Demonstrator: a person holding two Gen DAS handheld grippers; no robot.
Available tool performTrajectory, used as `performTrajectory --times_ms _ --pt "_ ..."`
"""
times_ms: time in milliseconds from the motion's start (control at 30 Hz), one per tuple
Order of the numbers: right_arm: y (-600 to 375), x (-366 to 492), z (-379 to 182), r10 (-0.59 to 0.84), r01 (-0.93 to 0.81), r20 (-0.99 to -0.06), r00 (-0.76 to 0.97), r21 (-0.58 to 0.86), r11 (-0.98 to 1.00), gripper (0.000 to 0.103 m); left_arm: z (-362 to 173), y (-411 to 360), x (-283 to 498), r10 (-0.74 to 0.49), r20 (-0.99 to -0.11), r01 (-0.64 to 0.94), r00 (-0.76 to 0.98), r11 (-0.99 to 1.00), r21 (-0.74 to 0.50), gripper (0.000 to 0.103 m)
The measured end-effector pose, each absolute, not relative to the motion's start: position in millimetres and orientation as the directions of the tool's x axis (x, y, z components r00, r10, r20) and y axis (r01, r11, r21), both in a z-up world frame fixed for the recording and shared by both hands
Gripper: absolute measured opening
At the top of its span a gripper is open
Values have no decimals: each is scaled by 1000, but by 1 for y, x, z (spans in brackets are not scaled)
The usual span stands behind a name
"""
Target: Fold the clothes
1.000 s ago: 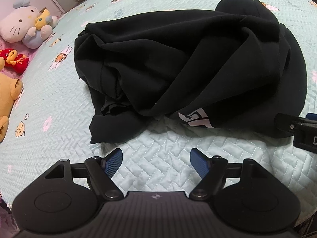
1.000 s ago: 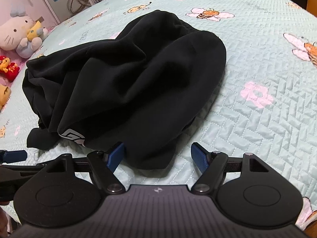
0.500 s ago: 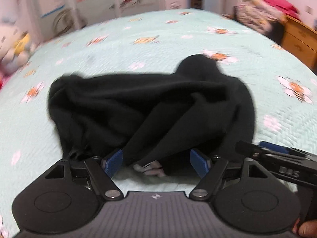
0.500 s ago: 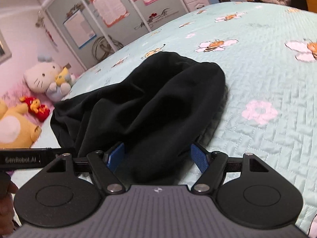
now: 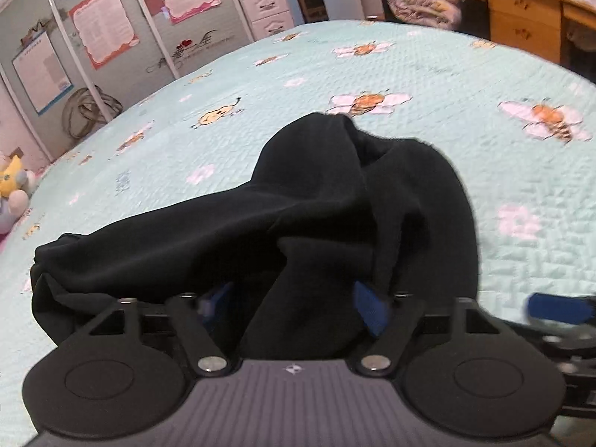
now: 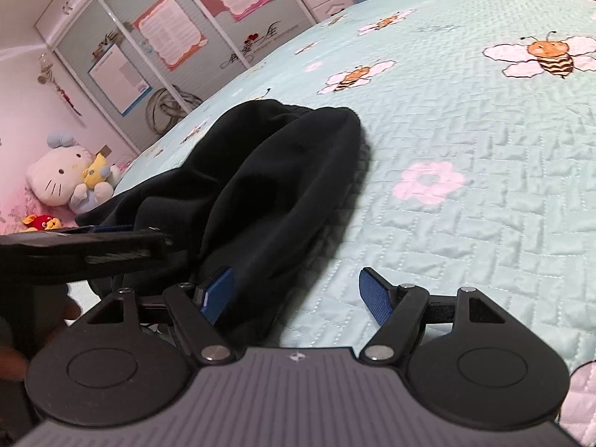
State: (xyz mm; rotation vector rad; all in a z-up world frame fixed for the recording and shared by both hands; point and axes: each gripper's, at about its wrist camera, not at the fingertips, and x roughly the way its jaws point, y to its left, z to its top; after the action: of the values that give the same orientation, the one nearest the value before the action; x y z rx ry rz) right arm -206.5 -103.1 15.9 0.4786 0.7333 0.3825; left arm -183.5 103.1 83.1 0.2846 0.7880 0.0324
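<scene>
Both tools stood released: the left tool (image 5: 292, 303) straddled the black garment (image 5: 298, 219) hem, the right tool (image 6: 296, 292) its edge, positioned for gripping.

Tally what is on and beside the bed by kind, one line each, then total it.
Black garment: 1, crumpled on the quilted bedspread
Plush toys: 3 in the right wrist view, a white cat, a yellow-and-blue one against it, a red one
Grippers: 2, left gripper, right gripper
Total: 6
</scene>
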Motion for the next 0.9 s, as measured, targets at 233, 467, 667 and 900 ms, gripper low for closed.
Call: performTrajectory --times_ms 233,467,667,900 --pt "-105 -212 16 455 -133 -553 698 524 841 74 112 133 -204 72 -646 -18 760 996 90 3" --pt "-101 -218 18 458 -151 -553 696 510 846 74 152 176 -244 115 -568 -129 815 992 15 3" --pt "-97 -222 24 475 -176 -546 690 510 842 74 166 225 -279 171 -560 -240 811 969 -51 3" --pt "-95 -217 20 491 -167 -553 673 533 830 74 143 296 -296 376 -620 -479 688 878 1 3"
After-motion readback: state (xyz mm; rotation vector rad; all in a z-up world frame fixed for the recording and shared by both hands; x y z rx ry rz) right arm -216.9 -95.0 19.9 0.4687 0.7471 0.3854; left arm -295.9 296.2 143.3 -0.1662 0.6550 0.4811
